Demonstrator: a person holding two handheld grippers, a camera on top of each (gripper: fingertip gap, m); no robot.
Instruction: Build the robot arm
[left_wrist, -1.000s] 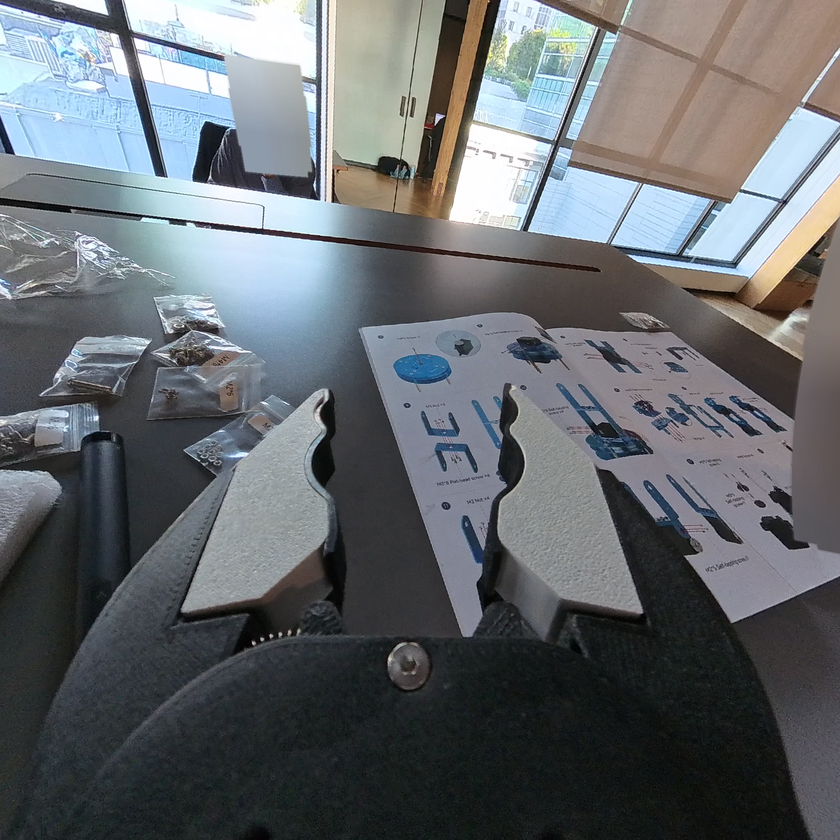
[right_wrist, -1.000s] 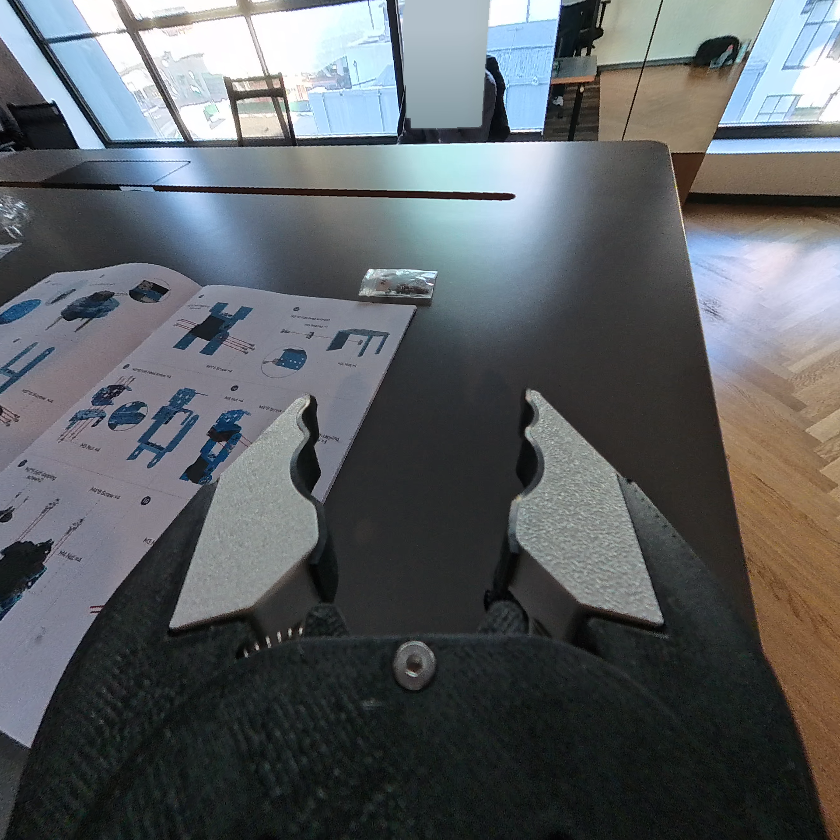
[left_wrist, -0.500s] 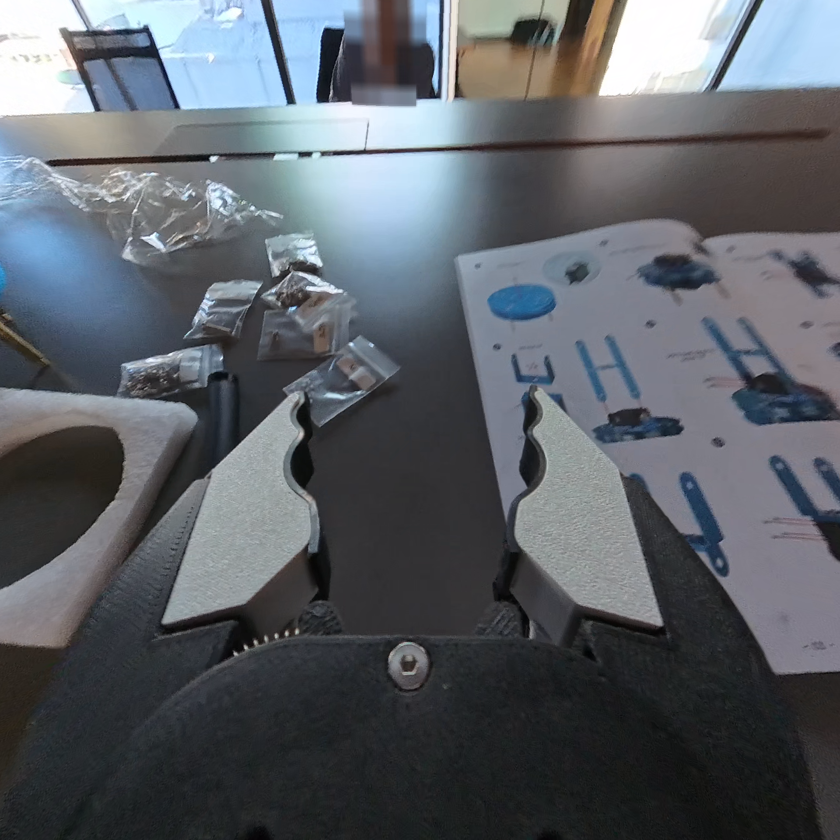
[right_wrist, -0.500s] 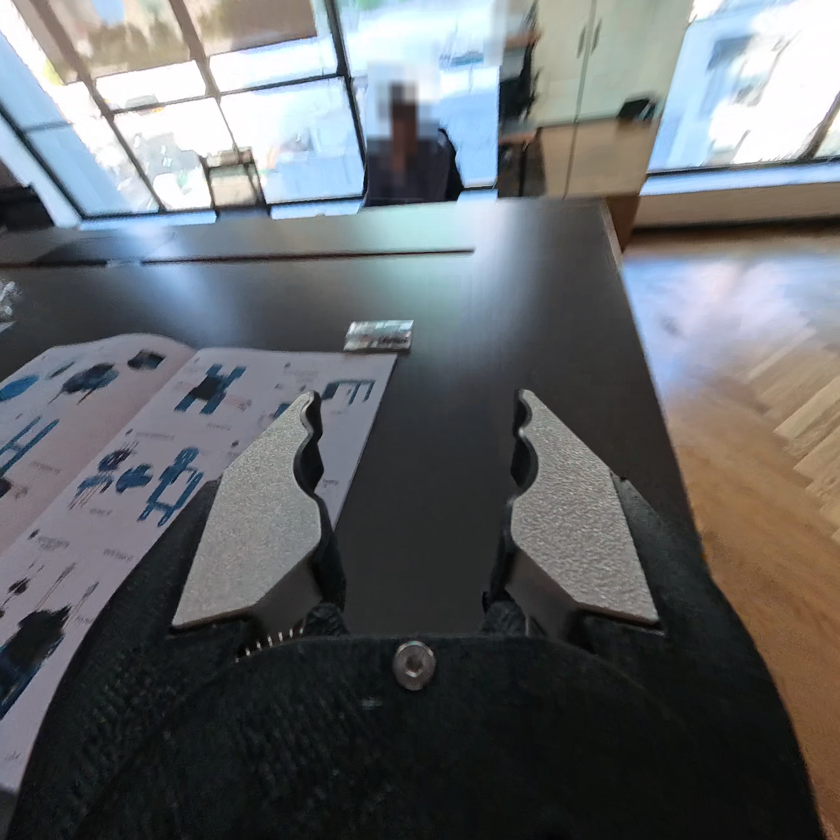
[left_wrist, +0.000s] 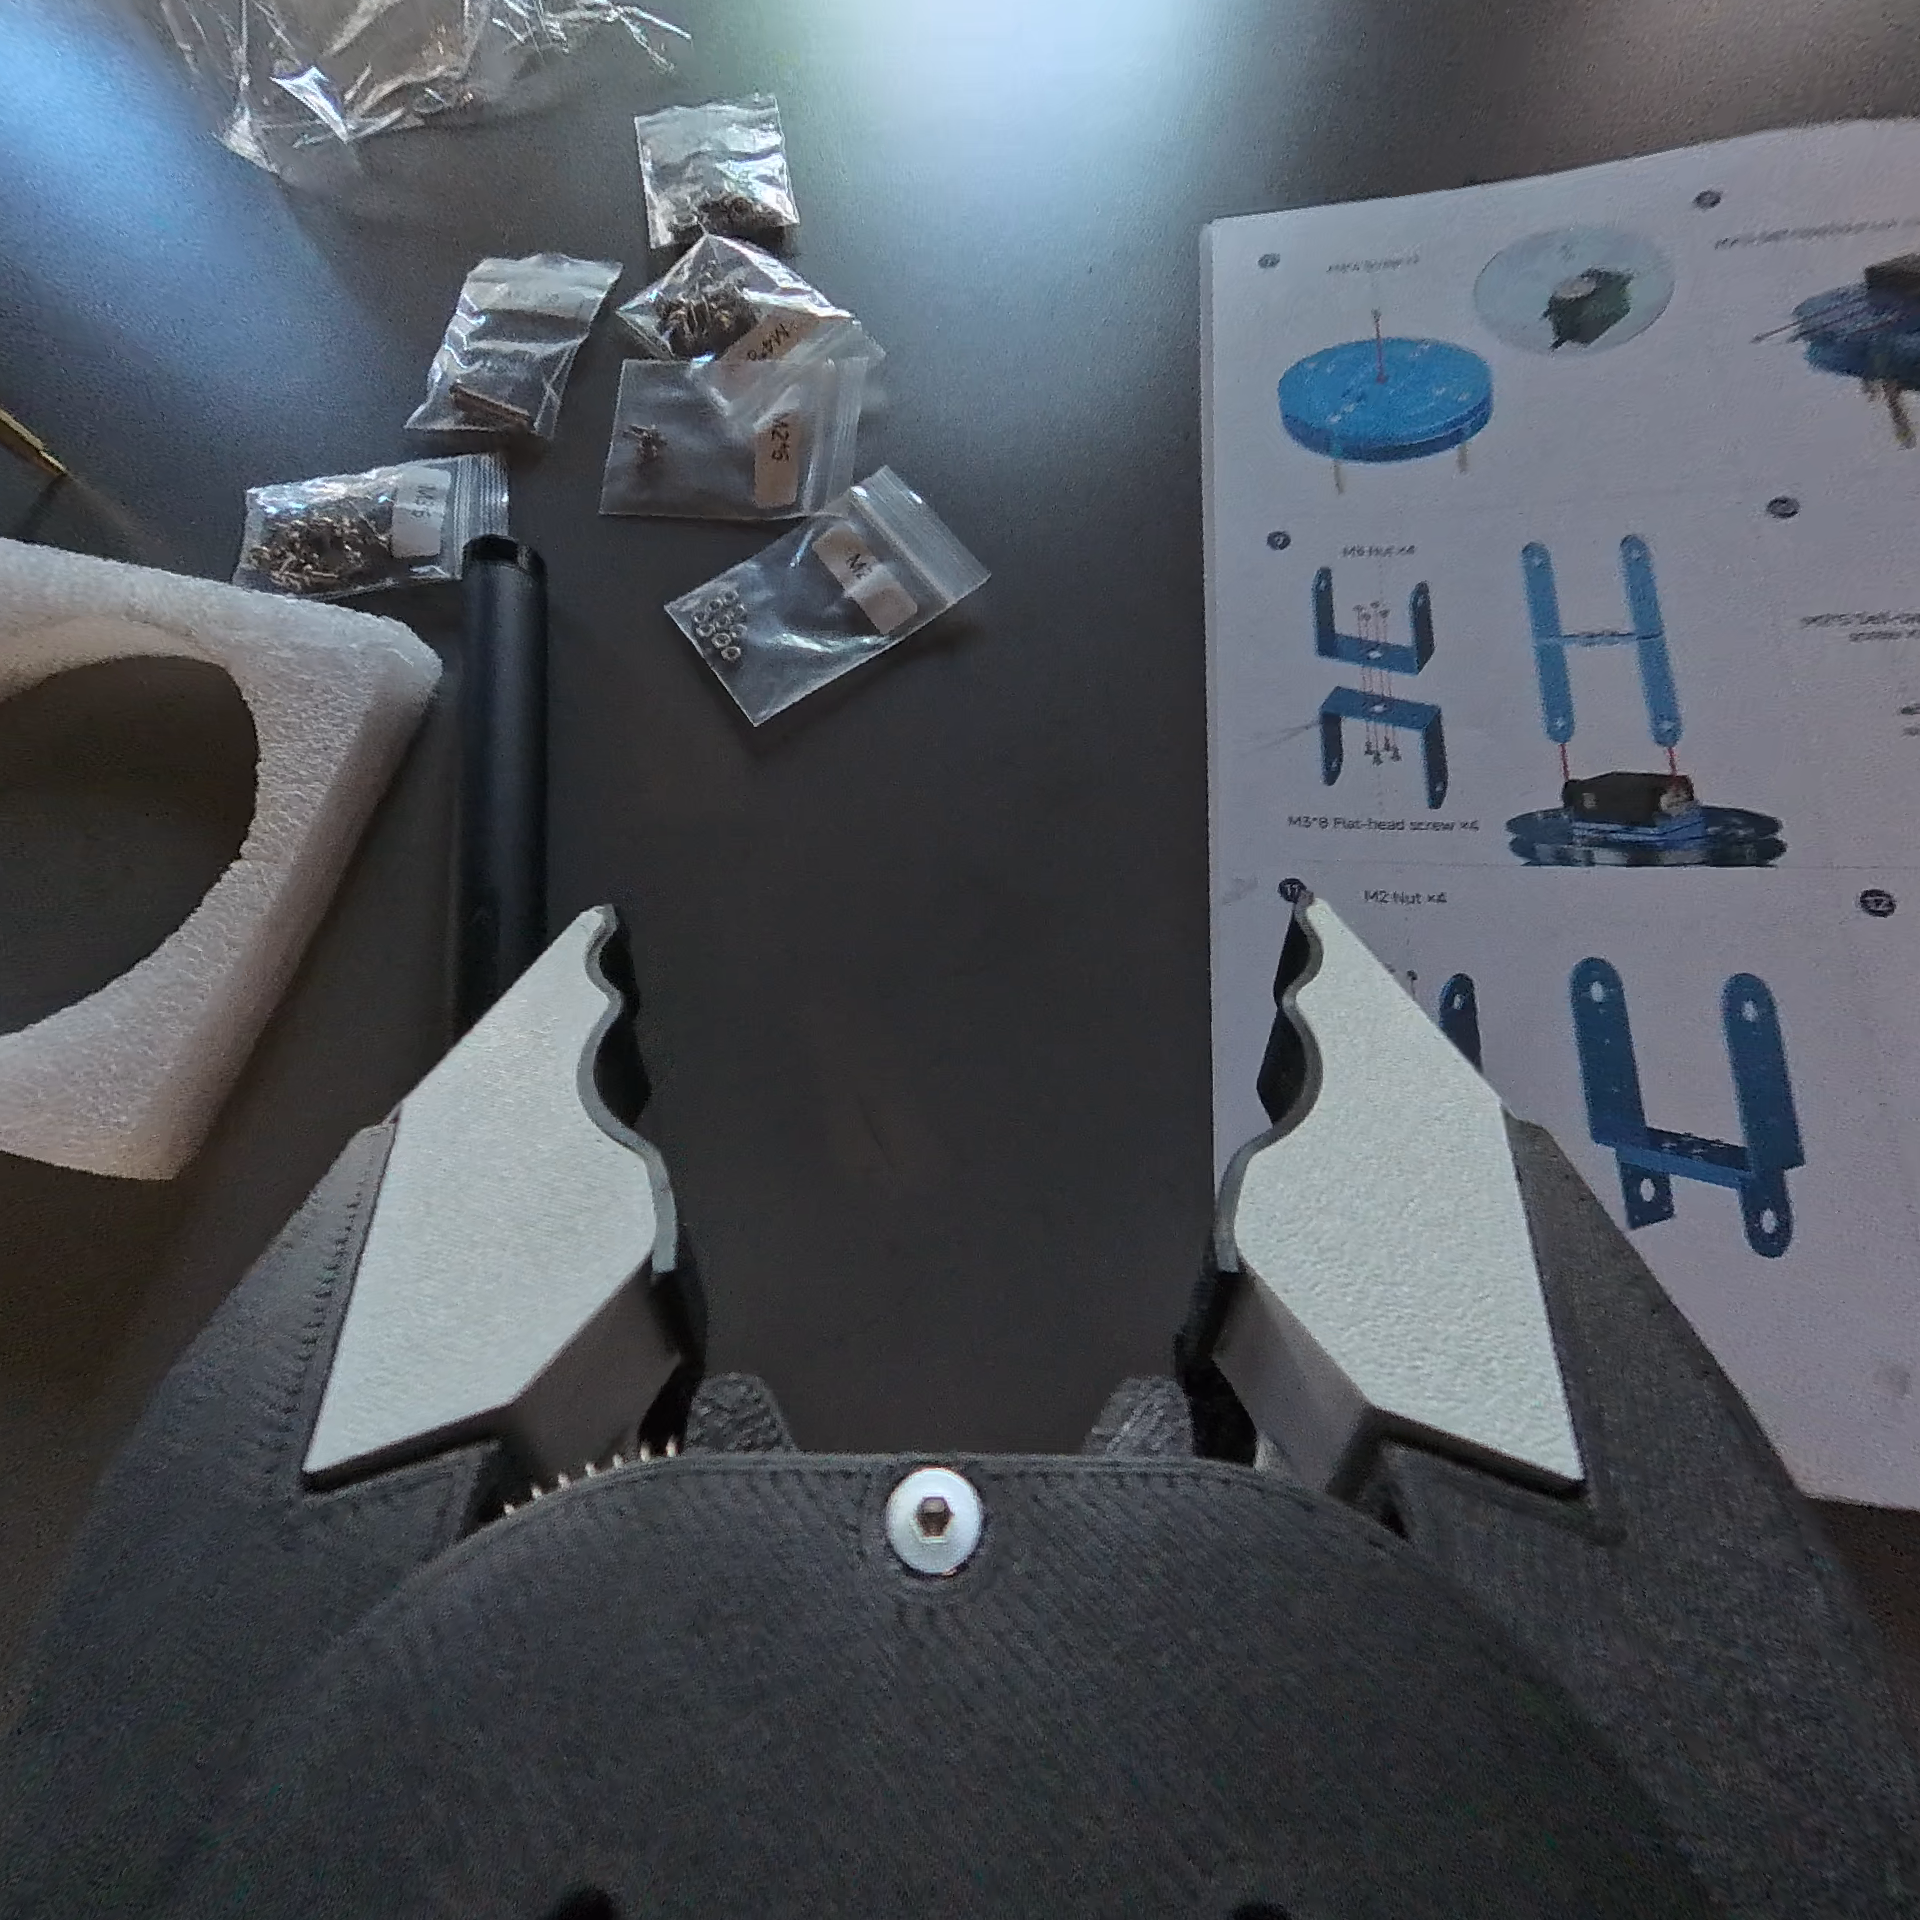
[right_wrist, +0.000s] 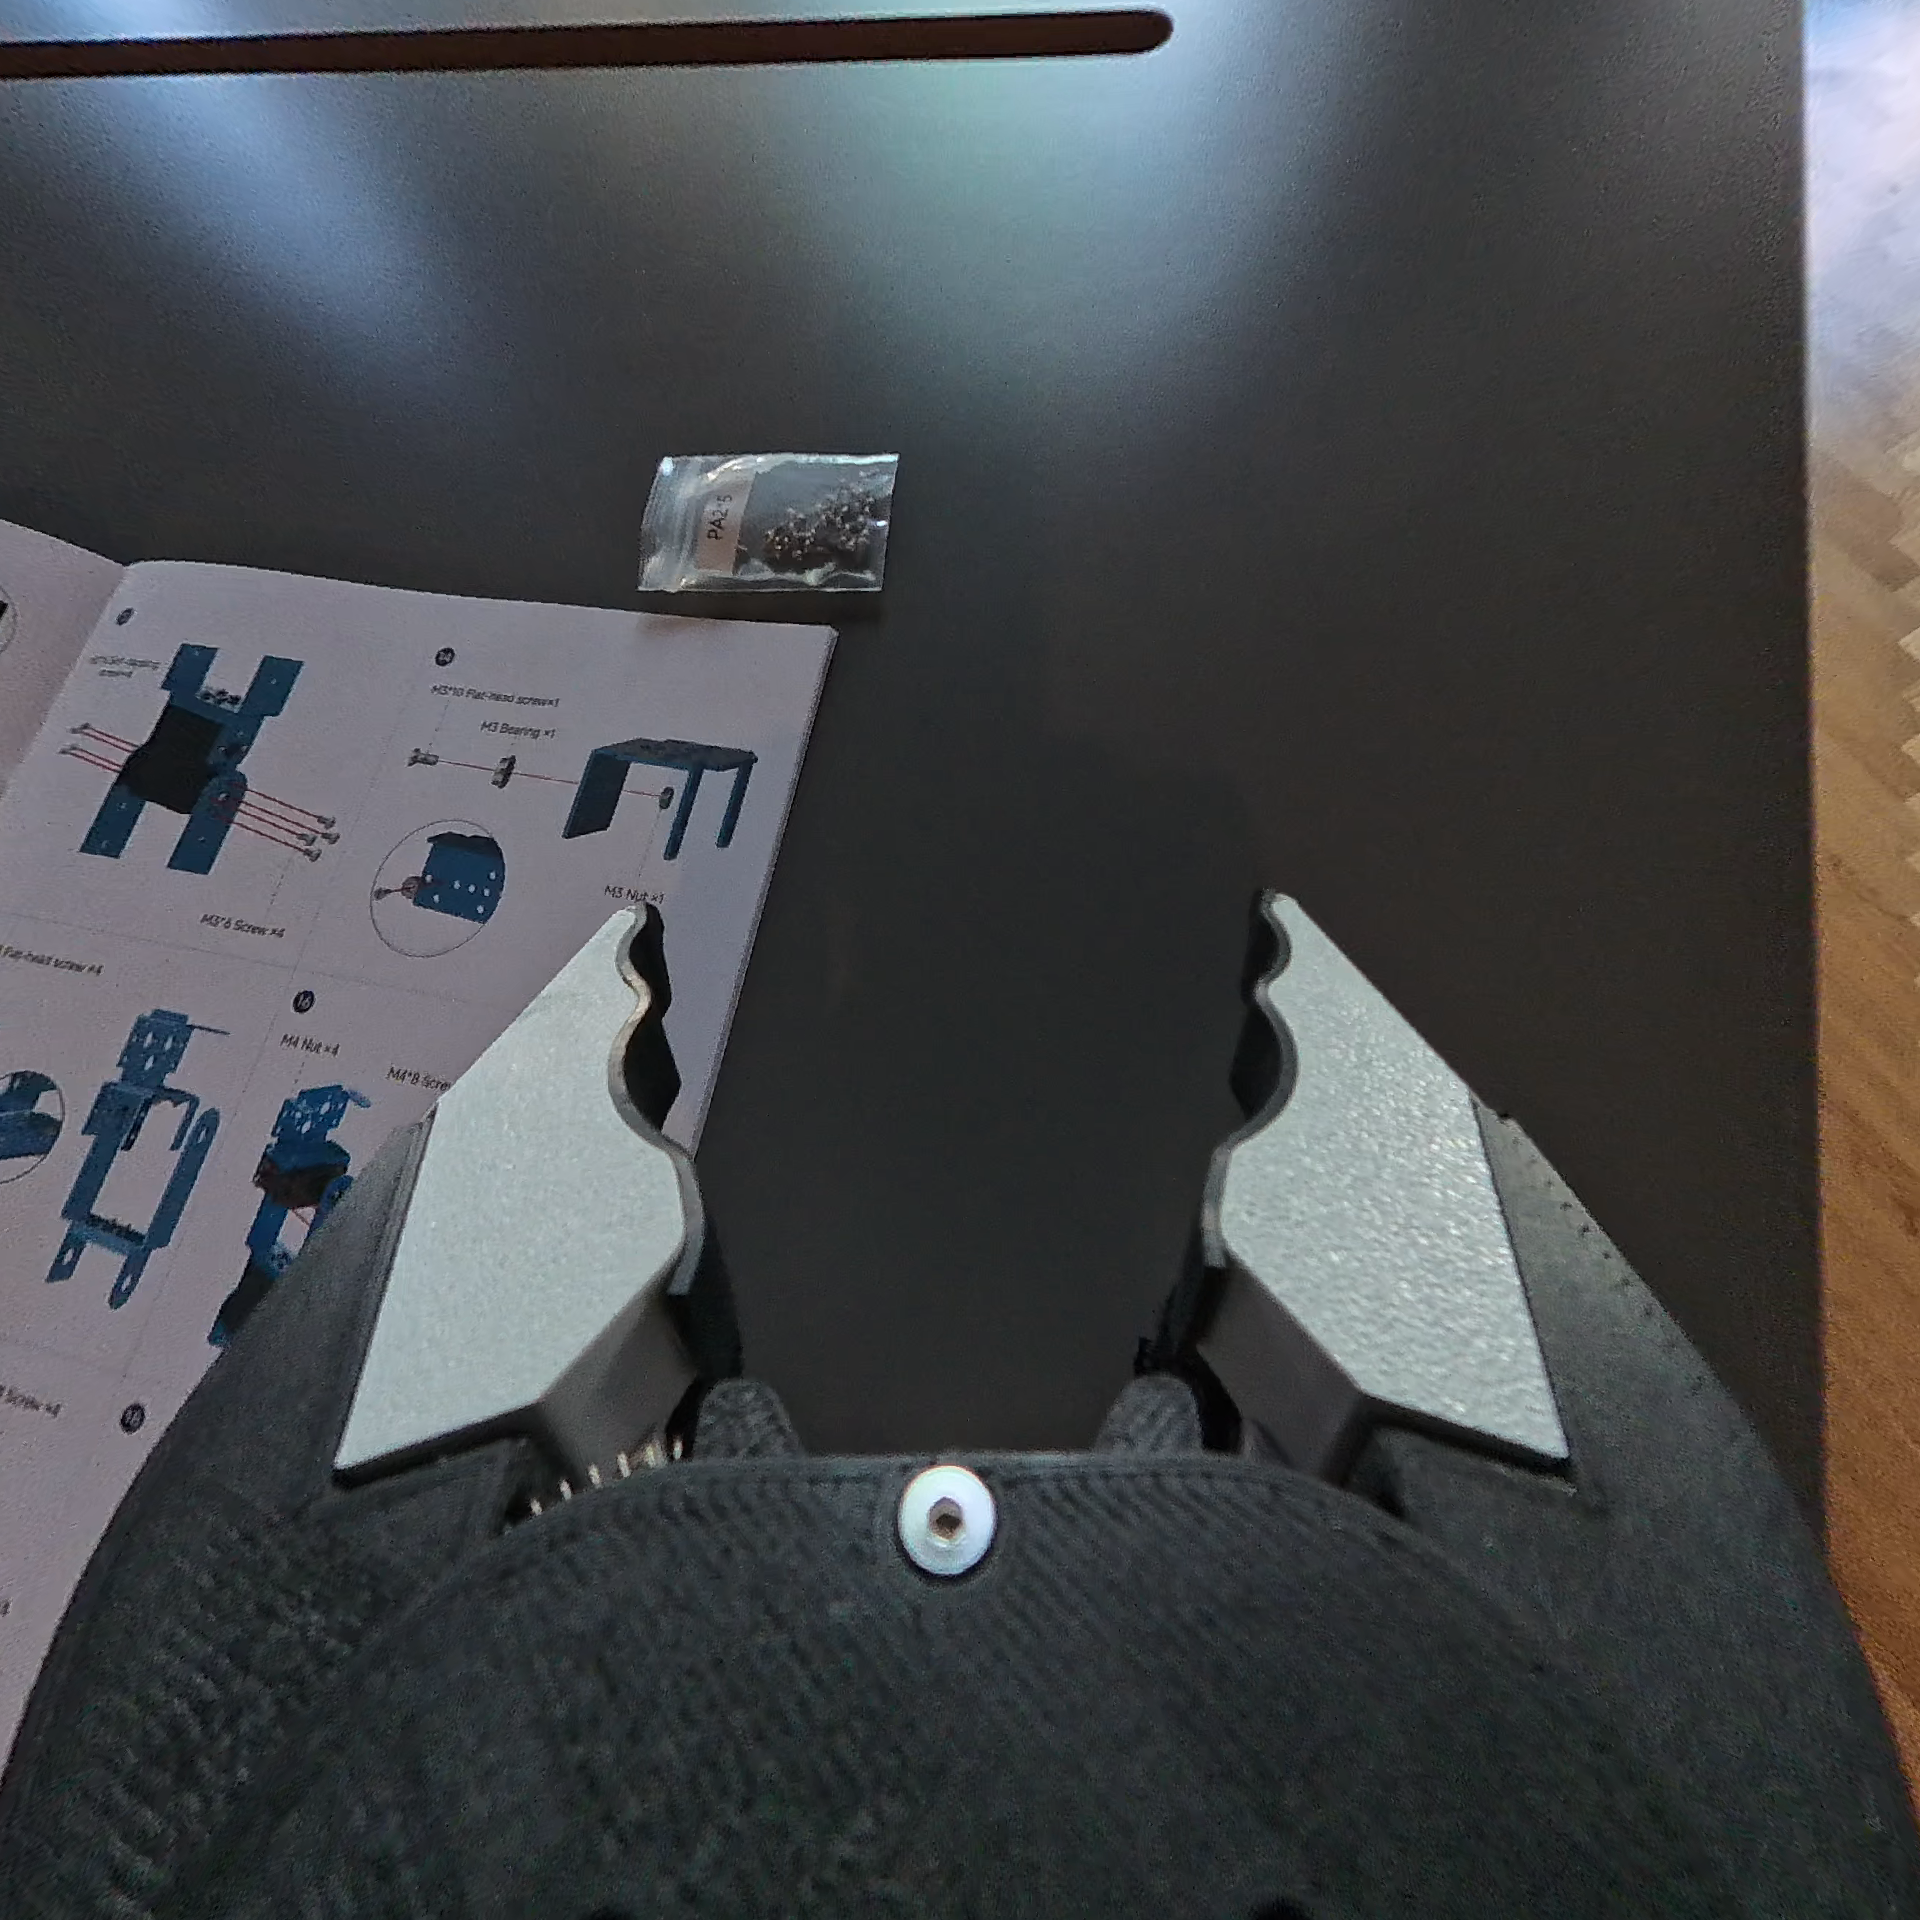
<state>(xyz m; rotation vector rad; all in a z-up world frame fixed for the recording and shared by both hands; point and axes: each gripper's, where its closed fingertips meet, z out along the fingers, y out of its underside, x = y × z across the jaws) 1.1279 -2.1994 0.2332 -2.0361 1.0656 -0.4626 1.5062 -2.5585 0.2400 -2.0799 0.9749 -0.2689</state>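
A dark counter (left_wrist: 935, 935) is carrying an open instruction booklet (left_wrist: 1558, 675), several small clear bags of hardware (left_wrist: 727, 436), a crumpled plastic wrapper (left_wrist: 395, 73), a black tube (left_wrist: 504, 748) and a white foam block (left_wrist: 208, 831); another bag (right_wrist: 769, 523) is lying just beyond the booklet's far edge.

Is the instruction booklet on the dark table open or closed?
Open. The instruction booklet lies flat with its printed pages facing up, and a centre fold shows near its left edge in the right wrist view.

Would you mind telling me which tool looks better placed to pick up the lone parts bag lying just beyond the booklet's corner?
Right, probably. The right tool is open and empty, with the lone parts bag on the dark table ahead of it. The left tool, also open, faces a separate cluster of bags.
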